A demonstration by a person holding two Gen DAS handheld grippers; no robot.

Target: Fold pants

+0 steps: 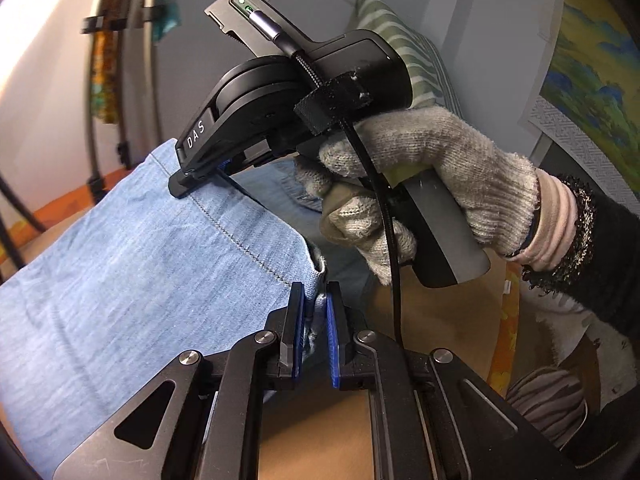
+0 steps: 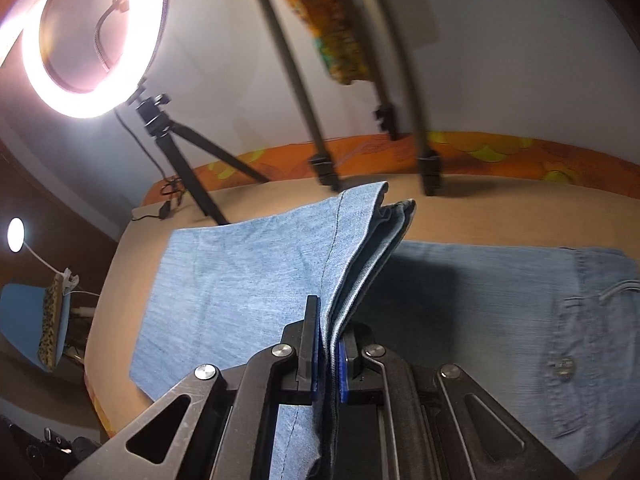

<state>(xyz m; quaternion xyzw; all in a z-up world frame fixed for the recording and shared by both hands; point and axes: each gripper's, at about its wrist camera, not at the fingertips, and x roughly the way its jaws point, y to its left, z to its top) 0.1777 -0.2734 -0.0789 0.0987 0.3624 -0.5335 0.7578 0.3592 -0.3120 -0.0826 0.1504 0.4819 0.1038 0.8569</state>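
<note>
Light blue denim pants (image 2: pixel 248 276) lie on a tan table, with the leg ends lifted. My left gripper (image 1: pixel 314 308) is shut on the hem corner of the pants (image 1: pixel 132 280). My right gripper (image 2: pixel 328 344) is shut on the hem edge, several layers thick, which rises in a fold above the table. In the left wrist view the right gripper (image 1: pixel 192 178) is held by a gloved hand and pinches the far end of the same hem. The waist part with a pocket and button (image 2: pixel 564 366) lies flat at the right.
A lit ring light on a tripod (image 2: pixel 92 40) stands at the table's far left. Tripod legs (image 2: pixel 320 160) stand at the back edge. The tan table (image 2: pixel 500 216) ends at an orange patterned cloth. A striped pillow (image 1: pixel 404 52) leans on the wall.
</note>
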